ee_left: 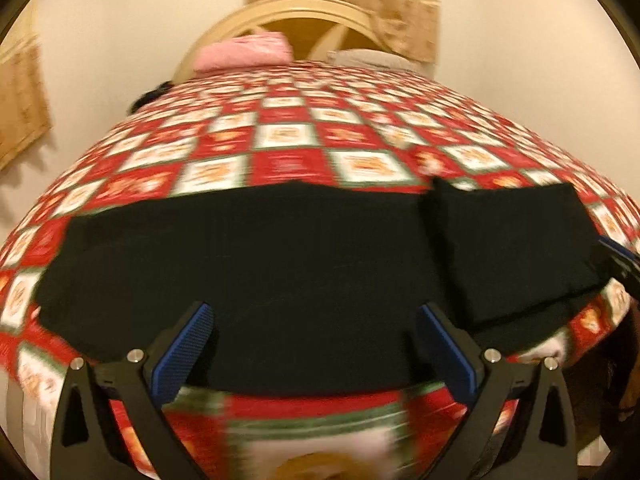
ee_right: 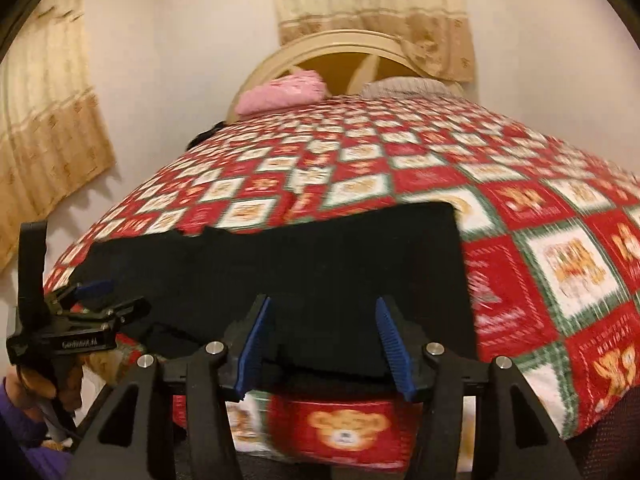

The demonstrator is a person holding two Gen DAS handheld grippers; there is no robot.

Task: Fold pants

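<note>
Nearest the left wrist camera, the left gripper (ee_left: 316, 316) is hovering with its blue-padded fingers (ee_left: 182, 350) standing wide apart and nothing between them, its tips hanging over the near edge of the black pants (ee_left: 248, 264). In the right wrist view, the right gripper (ee_right: 324, 312) is likewise standing with its fingers (ee_right: 394, 350) parted, the pads pressing on nothing, above the near edge of the same garment. At the left edge of that view, a hand (ee_right: 38, 384) in a purple sleeve (ee_right: 18, 420) is gripping the handle of the left gripper. The pants are lying flat across the near part of the bed, stretching from left to right, with their right end folded back over the rest as a darker rectangular layer (ee_left: 516, 244). Under them, a red, white and green checked bedspread (ee_left: 288, 136) printed with teddy bears is covering the mattress and hanging over the near edge. At the far end, a pink pillow (ee_right: 280, 90) and a pale grey pillow (ee_right: 404, 86) are resting side by side against a cream arched headboard (ee_right: 340, 42). Behind it, beige curtains (ee_right: 372, 0) are hanging on the far wall and on the left wall. Both views are blurred by motion.
</note>
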